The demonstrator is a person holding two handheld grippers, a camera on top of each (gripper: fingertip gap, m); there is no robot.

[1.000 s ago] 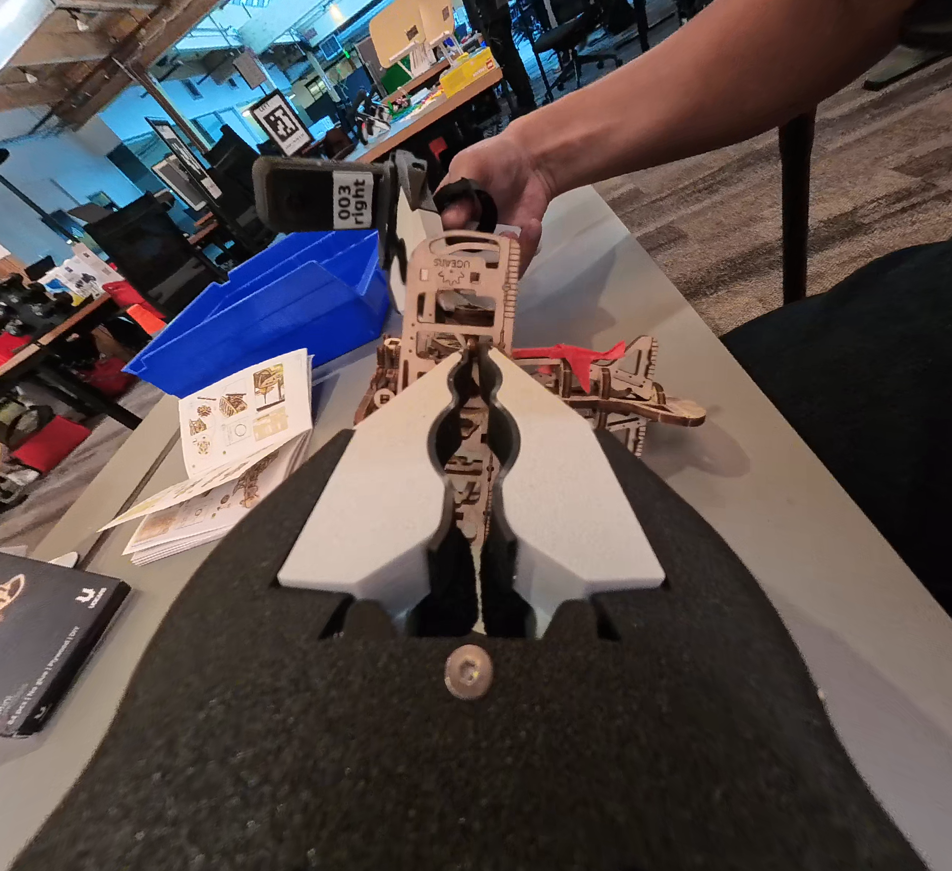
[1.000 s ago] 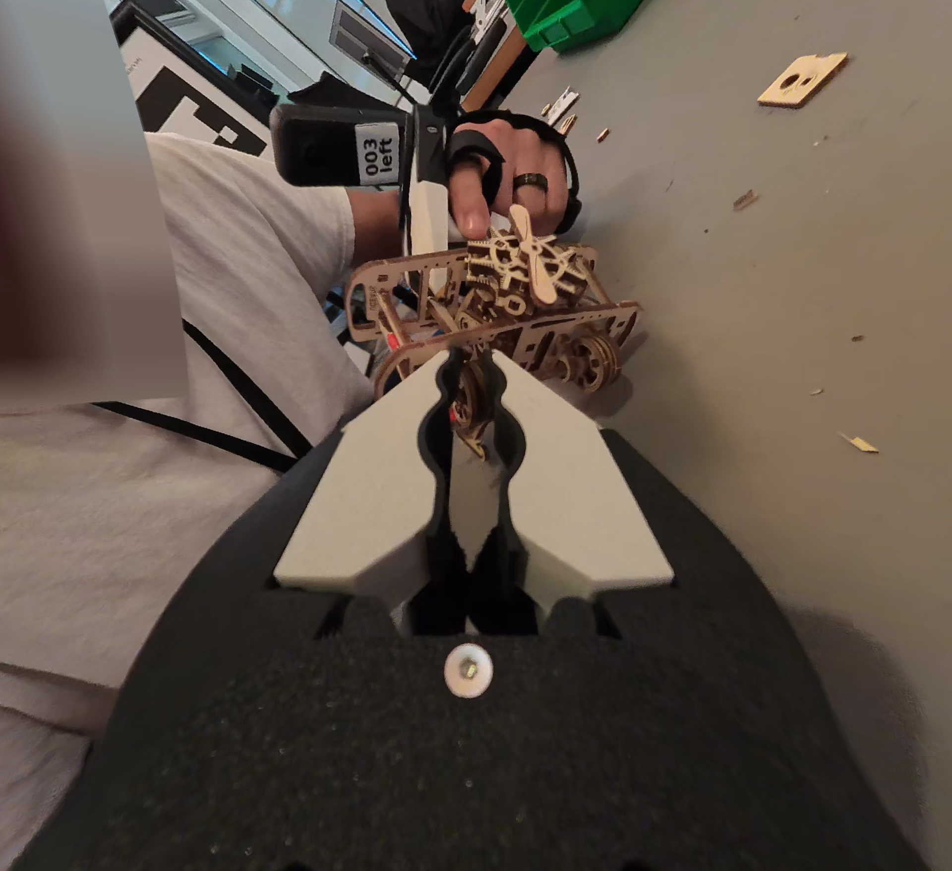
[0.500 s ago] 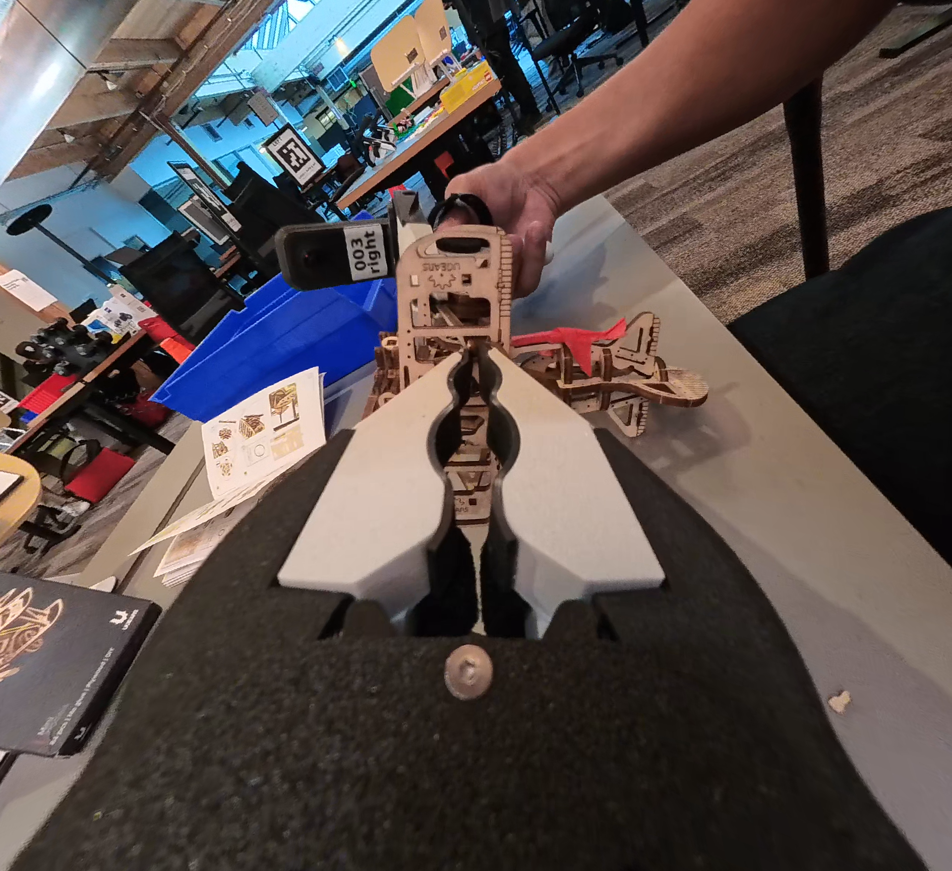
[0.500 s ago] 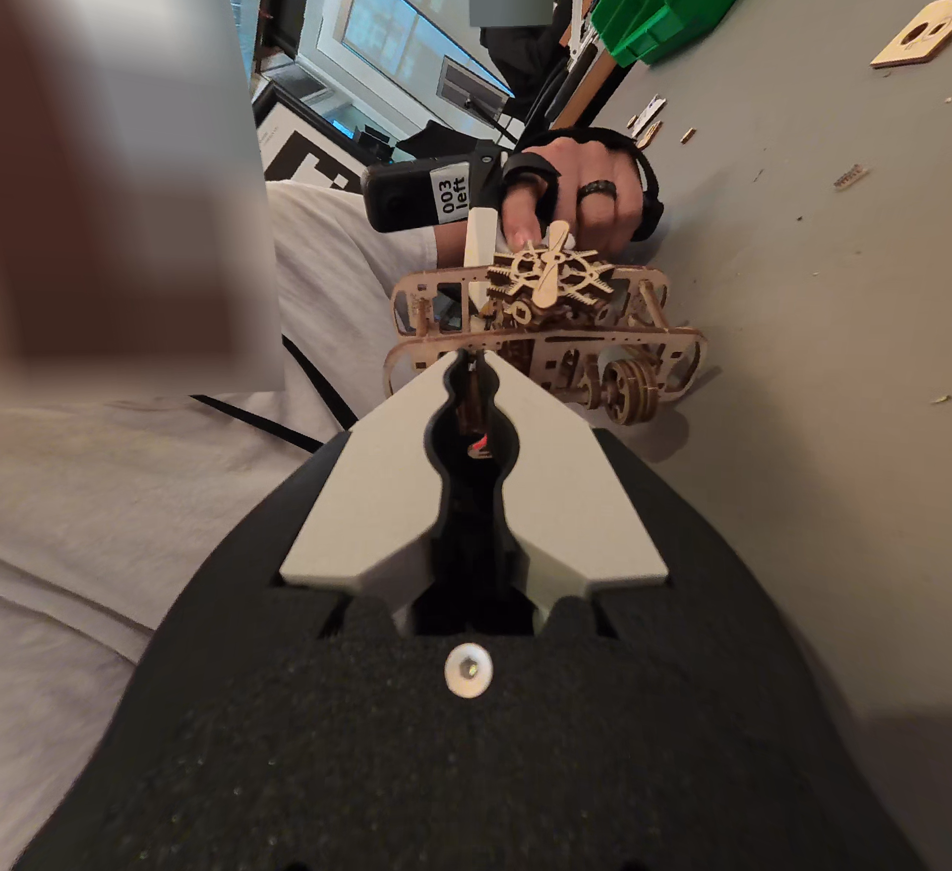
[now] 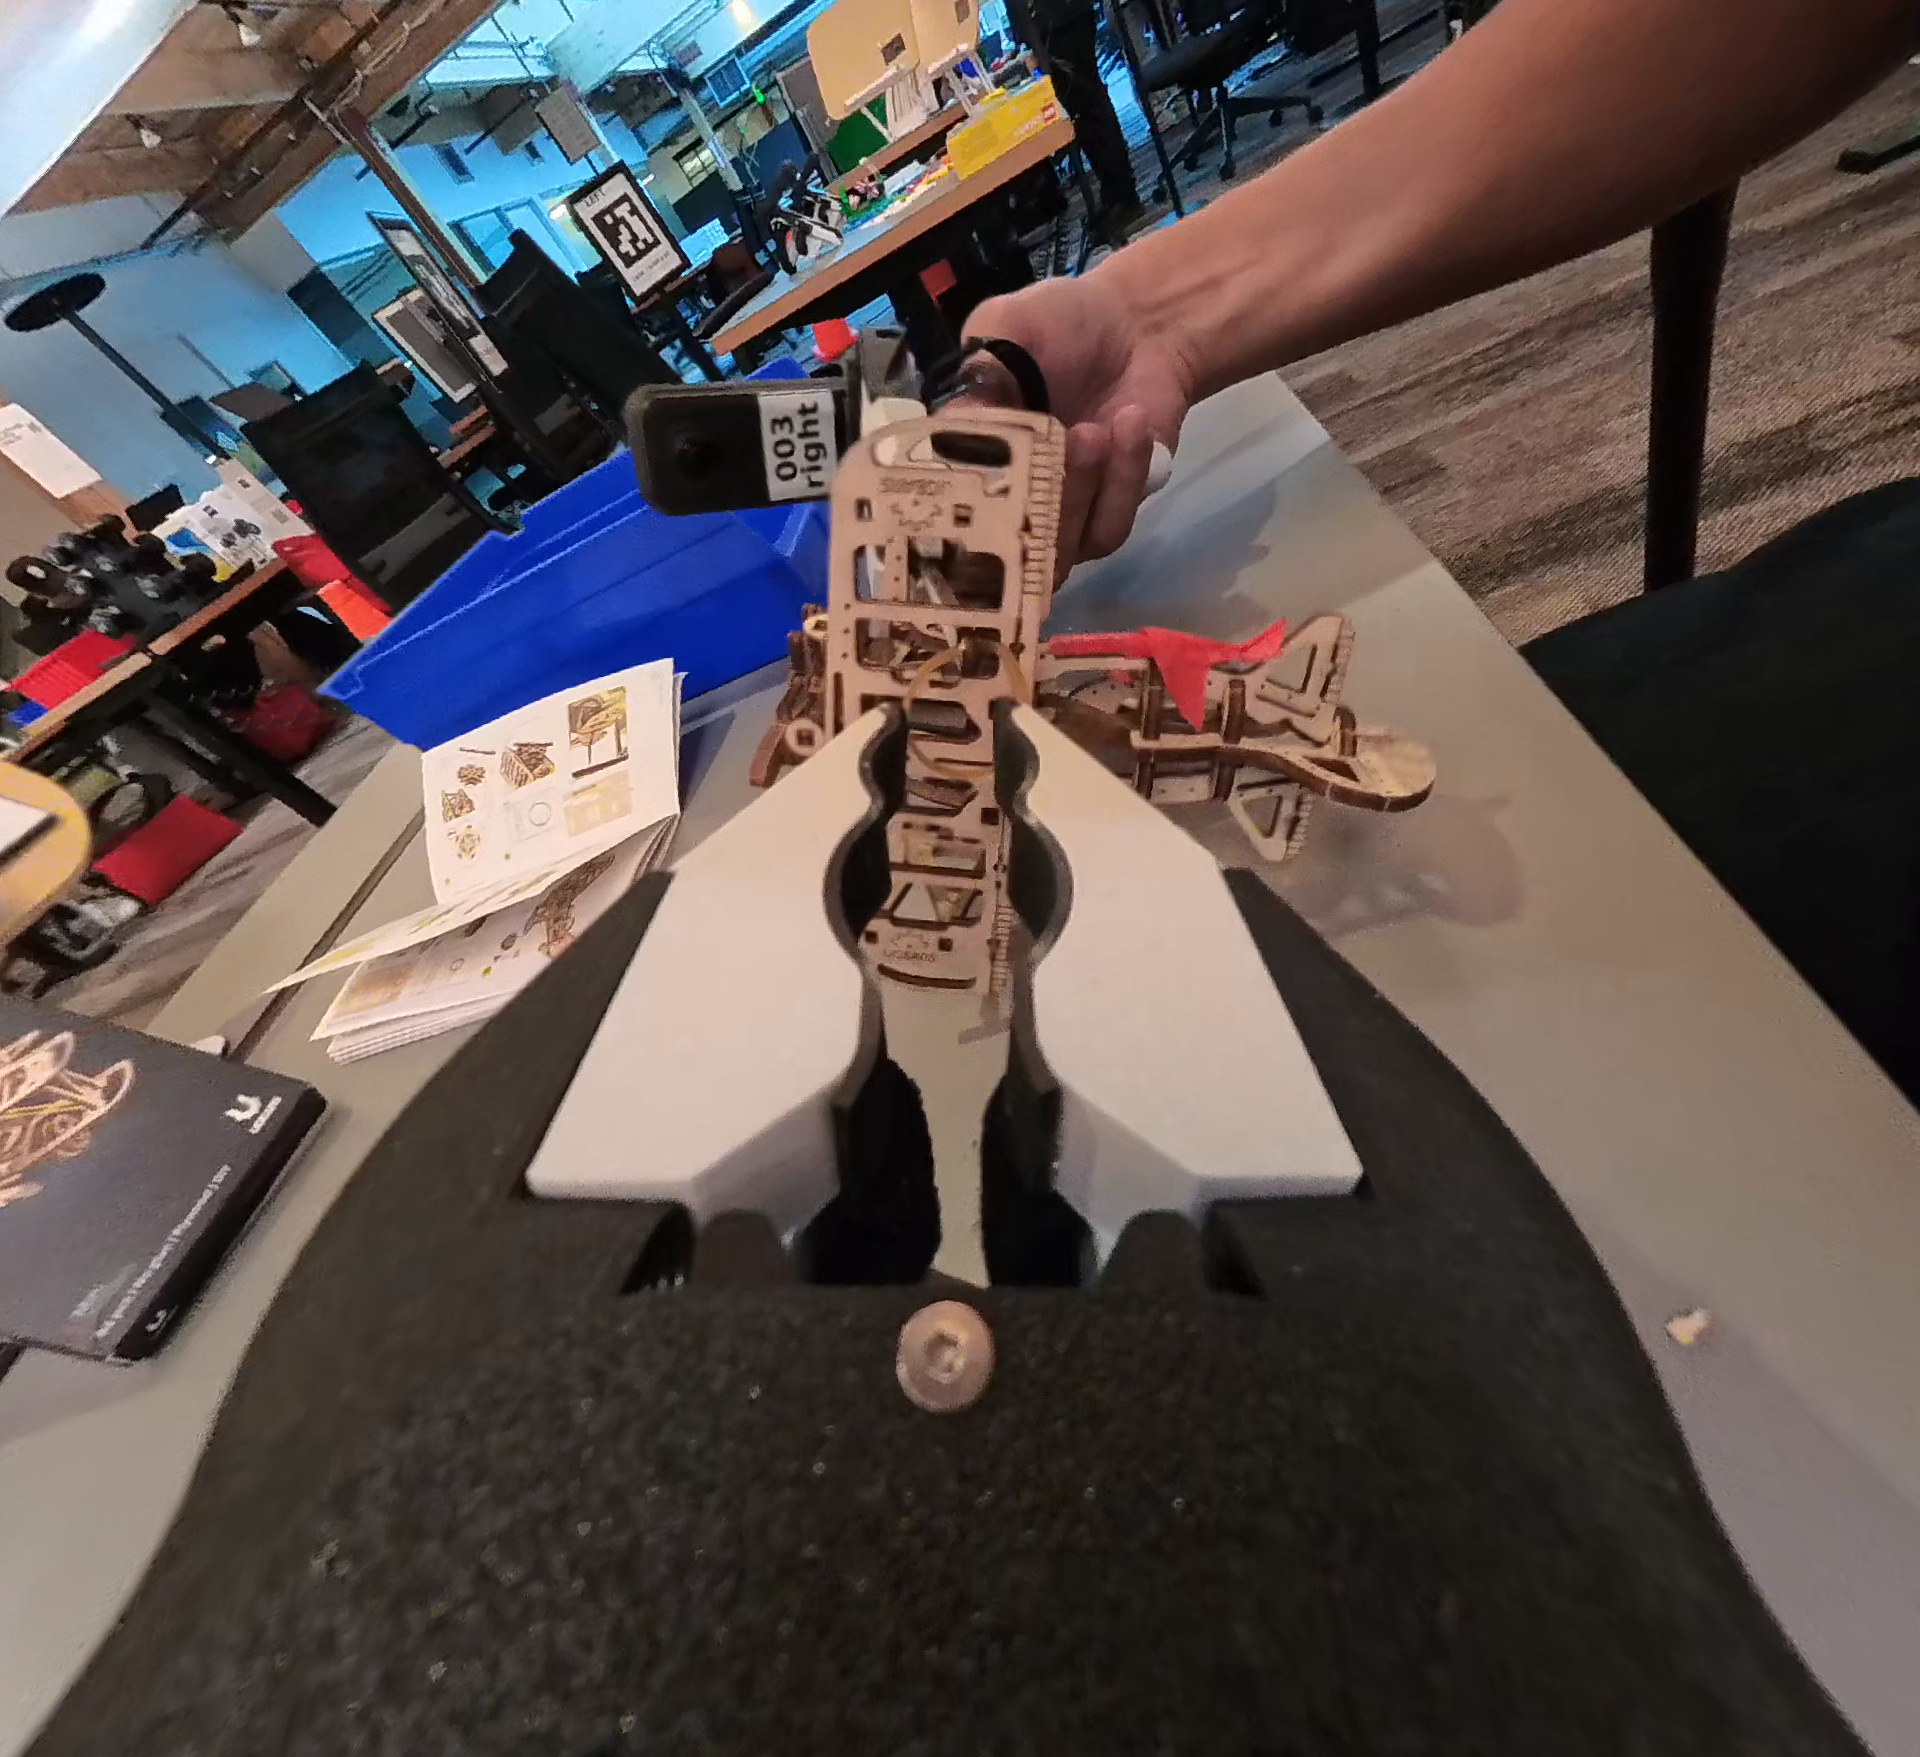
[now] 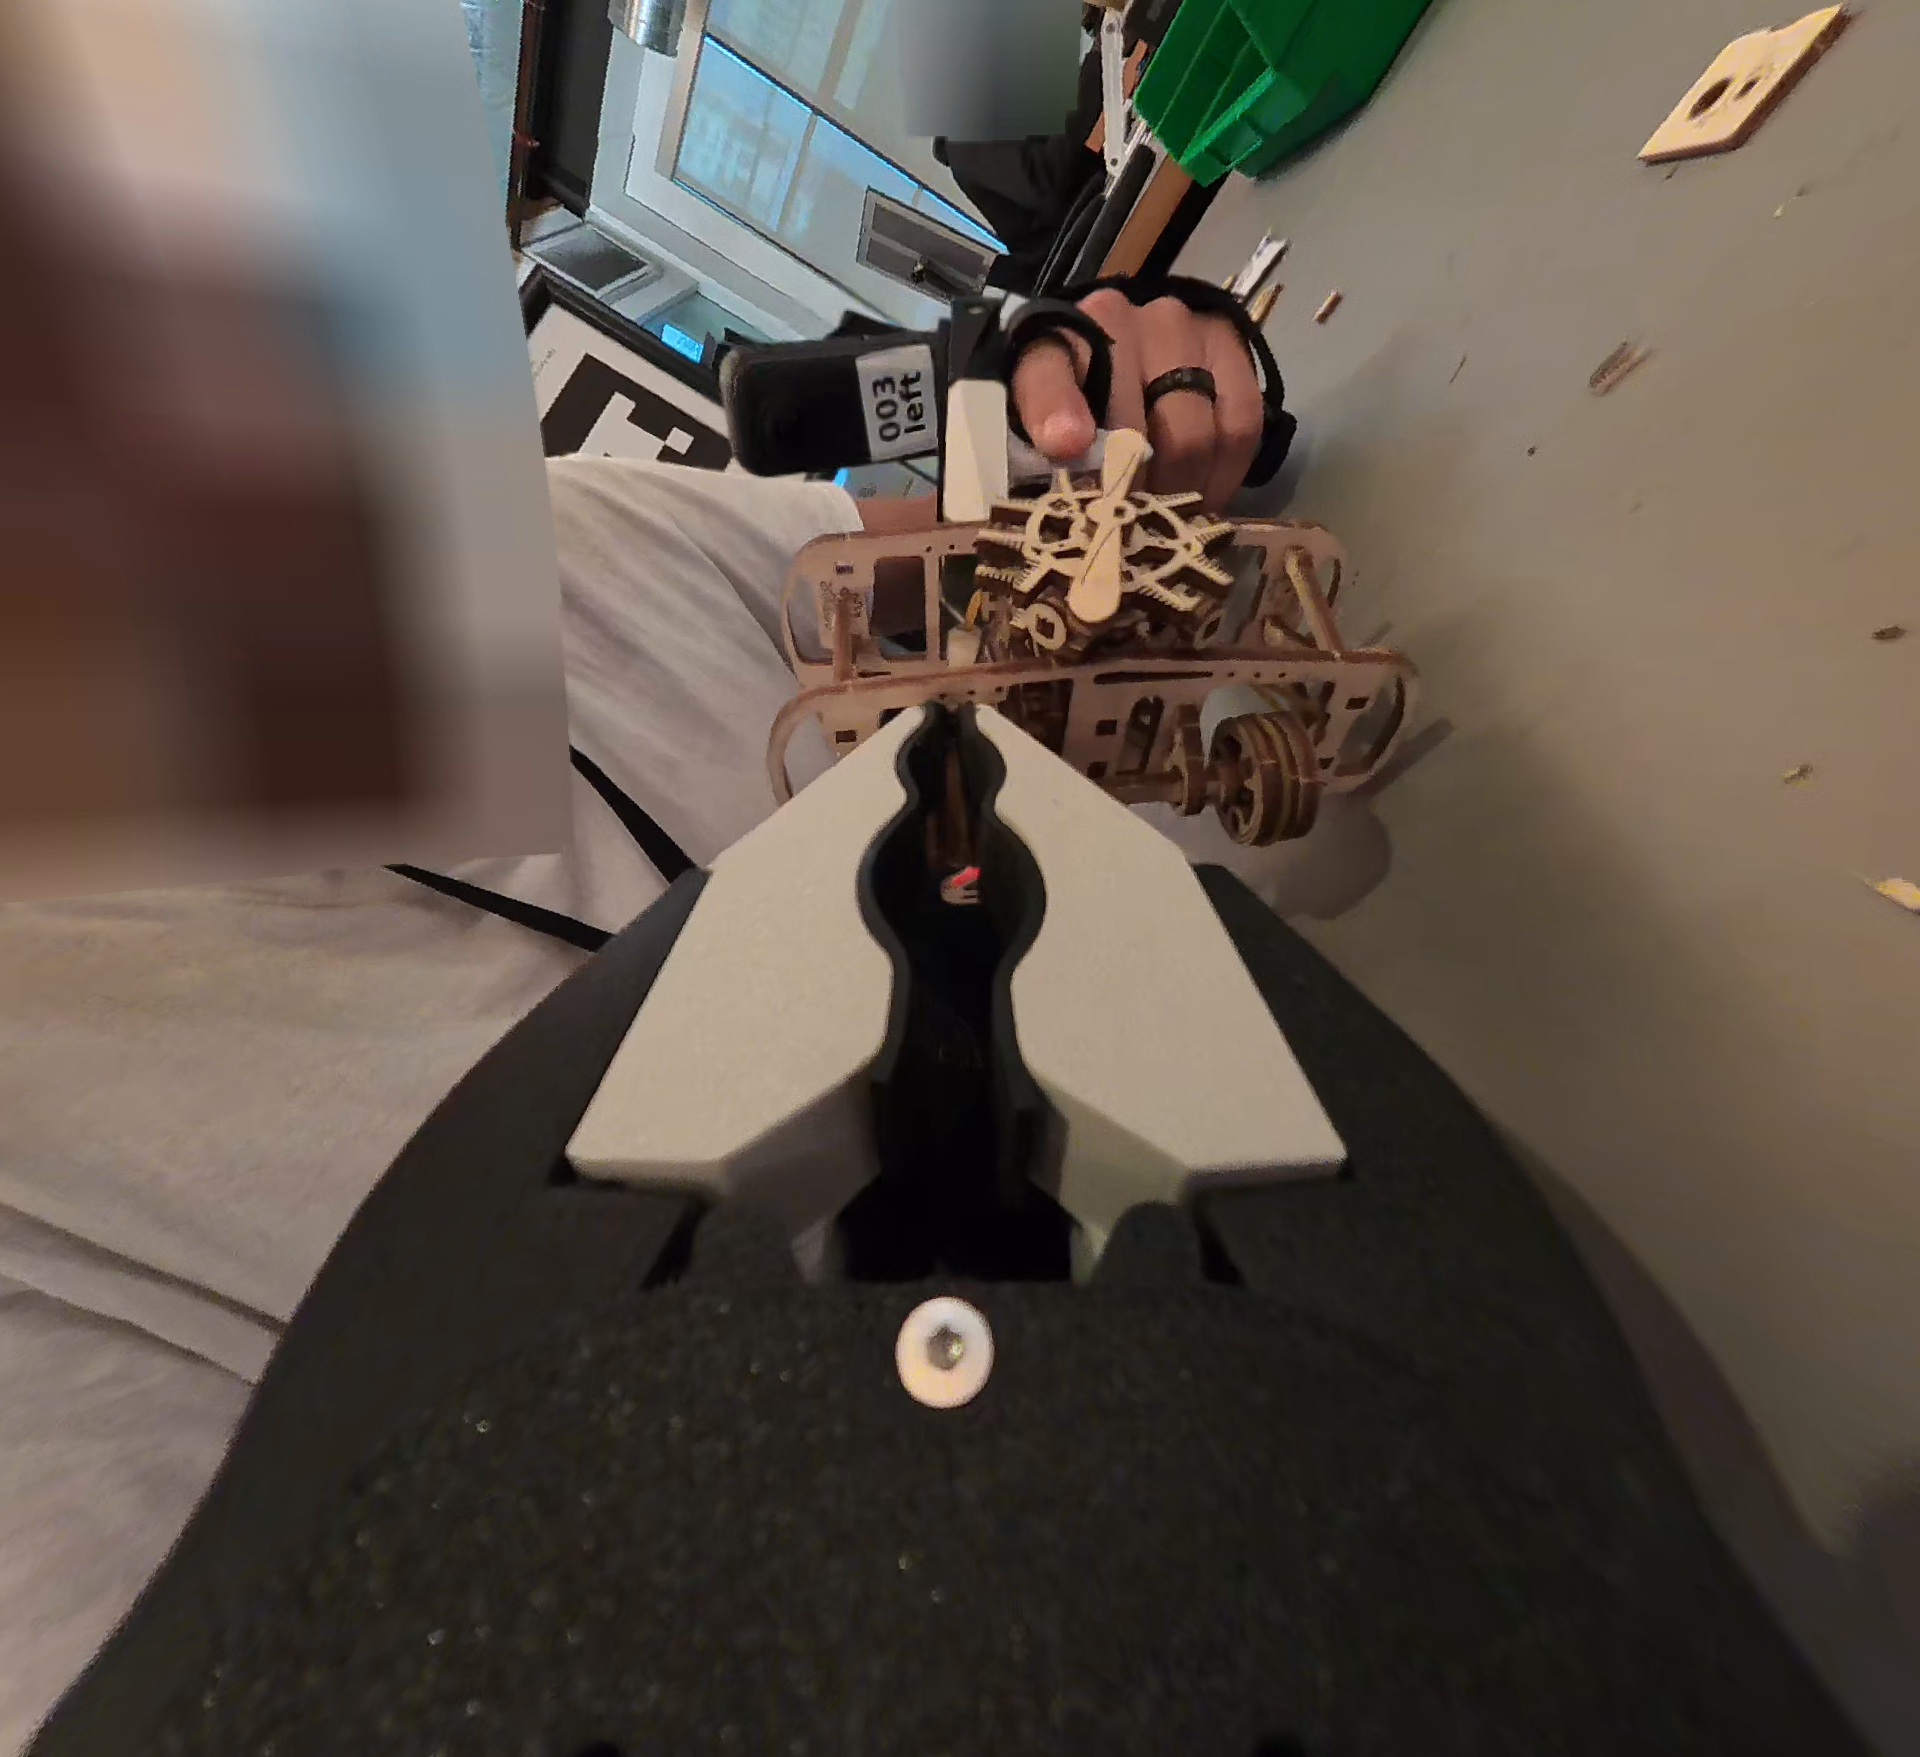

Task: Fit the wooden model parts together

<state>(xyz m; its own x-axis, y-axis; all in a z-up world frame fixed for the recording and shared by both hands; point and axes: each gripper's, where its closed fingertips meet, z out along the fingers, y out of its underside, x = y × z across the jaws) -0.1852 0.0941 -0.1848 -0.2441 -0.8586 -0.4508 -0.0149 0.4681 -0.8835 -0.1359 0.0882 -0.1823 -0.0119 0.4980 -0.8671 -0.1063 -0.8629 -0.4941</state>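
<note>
A wooden biplane model point(image 6: 1091, 627) stands tipped on a wingtip on the grey table point(image 6: 1662, 564), with its propeller point(image 6: 1107, 533) facing the right wrist view. My right gripper point(image 6: 951, 715) is shut on the thin edge of its lower wing. My left gripper point(image 5: 948, 720) has its jaws a little apart, and the upper wing point(image 5: 940, 564) shows upright through the gap, running behind the fingertips. The fuselage and tail with a red piece point(image 5: 1195, 720) stretch to the right. A left finger point(image 6: 971, 450) reaches the upper wing from behind.
A blue bin point(image 5: 582, 606), an open instruction booklet point(image 5: 551, 803) and a black box point(image 5: 125, 1177) lie at the left. A green bin point(image 6: 1320, 3), a square wooden offcut point(image 6: 1745, 86) and small chips lie on the table. The table's right edge is beside a dark chair point(image 5: 1766, 720). Left tips to right tips: about 6 centimeters.
My left jaws have widened from nearly shut to a small gap. The model has tipped so its wings stand more upright. My right gripper keeps its hold.
</note>
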